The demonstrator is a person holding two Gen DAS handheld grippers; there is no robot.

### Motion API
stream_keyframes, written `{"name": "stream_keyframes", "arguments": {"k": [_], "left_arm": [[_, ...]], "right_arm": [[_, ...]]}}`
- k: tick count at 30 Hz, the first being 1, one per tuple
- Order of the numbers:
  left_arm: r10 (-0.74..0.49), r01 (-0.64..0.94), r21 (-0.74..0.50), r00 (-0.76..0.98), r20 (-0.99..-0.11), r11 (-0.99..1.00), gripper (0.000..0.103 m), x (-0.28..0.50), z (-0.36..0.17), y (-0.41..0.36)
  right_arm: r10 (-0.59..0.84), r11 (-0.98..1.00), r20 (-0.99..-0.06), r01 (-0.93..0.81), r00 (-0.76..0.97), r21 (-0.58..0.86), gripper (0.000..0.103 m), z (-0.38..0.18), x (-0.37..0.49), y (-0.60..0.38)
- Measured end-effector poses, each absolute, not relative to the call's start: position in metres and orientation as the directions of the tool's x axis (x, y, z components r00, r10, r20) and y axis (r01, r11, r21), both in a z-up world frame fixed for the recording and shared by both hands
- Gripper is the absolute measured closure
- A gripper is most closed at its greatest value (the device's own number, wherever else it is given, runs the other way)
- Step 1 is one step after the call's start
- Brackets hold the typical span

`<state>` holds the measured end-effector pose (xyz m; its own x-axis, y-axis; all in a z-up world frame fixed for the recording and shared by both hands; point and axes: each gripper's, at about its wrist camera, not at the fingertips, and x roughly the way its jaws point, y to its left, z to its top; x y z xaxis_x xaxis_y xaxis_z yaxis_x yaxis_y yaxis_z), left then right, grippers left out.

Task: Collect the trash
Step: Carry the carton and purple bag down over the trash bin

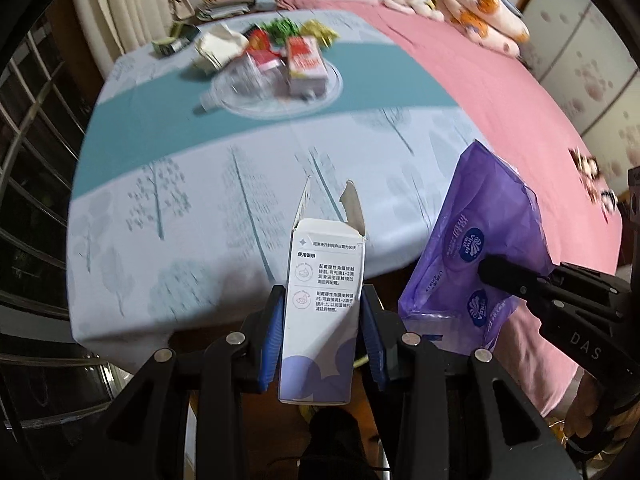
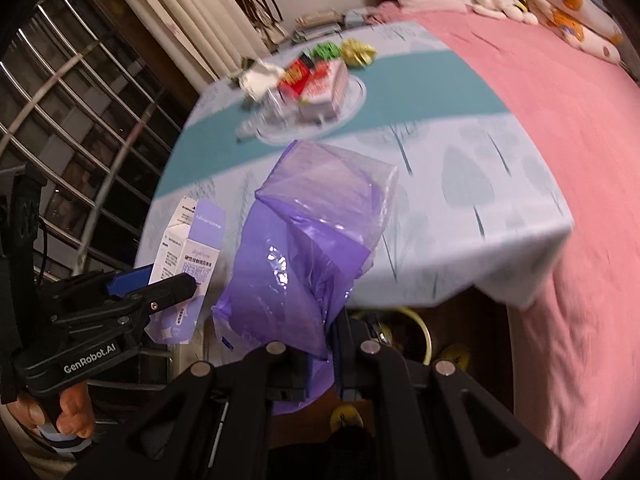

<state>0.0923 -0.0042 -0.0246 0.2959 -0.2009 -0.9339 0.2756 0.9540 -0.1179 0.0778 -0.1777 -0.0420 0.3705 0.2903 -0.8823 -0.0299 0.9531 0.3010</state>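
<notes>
Left wrist view: left gripper (image 1: 322,320) pinches a white-and-purple carton (image 1: 320,312); at right, the right gripper (image 2: 320,364) clamps a purple plastic bag (image 2: 296,264).

My left gripper (image 2: 176,284) reads "GenRobot.AI"; my right gripper (image 1: 492,274) shows "DAS". The purple wrapper (image 1: 476,248) says "Vinda", and the white carton (image 1: 324,280) carries a "使用说明" heading.

Both grippers are matte black with angular linkage arms joined by round silver pins. The left gripper (image 1: 322,336) carries ribbed blue pads (image 1: 269,344) and white "GenRobot.AI" lettering on its body; the right gripper (image 2: 324,360) shows "DAS" lettering and small black screws
</notes>
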Motion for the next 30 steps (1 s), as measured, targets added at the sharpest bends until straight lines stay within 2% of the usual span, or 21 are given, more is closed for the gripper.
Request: {"name": "stream_keyframes", "arguments": {"k": [5, 9, 22, 30], "left_arm": [[-0.204, 0.287, -0.135, 0.227, -0.952, 0.948, 0.068, 0.075, -0.059, -0.017], [-0.187, 0.291, -0.13, 0.176, -0.966, 0.948, 0.068, 0.064, -0.098, -0.031], [-0.13, 0.19, -0.114, 0.073, -0.989, 0.975, 0.068, 0.063, -0.289, -0.059], [-0.092, 0.161, -0.083, 0.047, -0.995, 0.983, 0.067, 0.072, -0.38, -0.078]], "right_arm": [[0.245, 0.965, -0.919, 0.013, 0.308, 0.262, 0.096, -0.073, 0.055, -0.184], [0.232, 0.966, -0.943, 0.055, 0.238, 0.252, 0.096, -0.12, 0.044, -0.191], [0.232, 0.966, -0.97, 0.104, 0.075, 0.239, 0.096, -0.333, 0.037, -0.213], [0.223, 0.972, -0.975, 0.07, 0.024, 0.224, 0.093, -0.427, 0.051, -0.209]]}}
